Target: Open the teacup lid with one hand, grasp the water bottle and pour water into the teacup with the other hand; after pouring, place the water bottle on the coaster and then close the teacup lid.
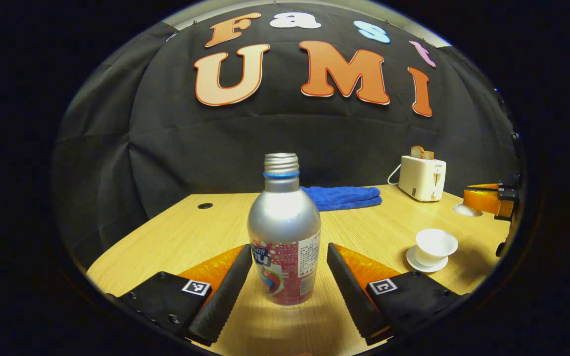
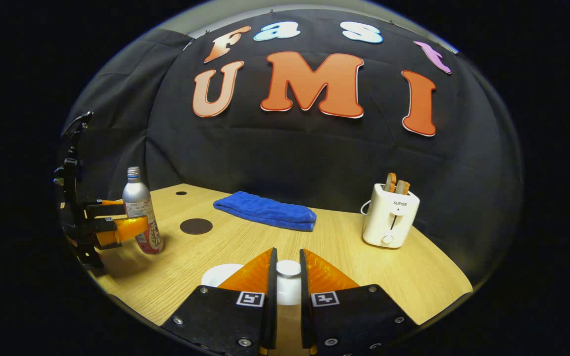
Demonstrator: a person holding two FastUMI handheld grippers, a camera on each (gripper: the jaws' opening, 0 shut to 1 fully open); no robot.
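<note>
In the left gripper view, the left gripper (image 1: 285, 272) is standing with jaws spread wide around the bottle (image 1: 284, 232), not touching it; the cup (image 1: 433, 247) is sitting uncovered on the counter (image 1: 181, 237). In the right gripper view, the right gripper (image 2: 288, 277) is clenching the lid (image 2: 288, 269).

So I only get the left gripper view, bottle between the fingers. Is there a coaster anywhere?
Observer: Yes. The right gripper view shows a dark round coaster flat on the table, just past the water bottle, toward the wall.
Operator: What is the other gripper holding?
Observer: The right gripper is shut on the knob of the white teacup lid.
Operator: How high on the bottle is my gripper?
Observer: From the side, the left gripper has its fingers level with the bottle's printed lower half, one on each side.
</note>
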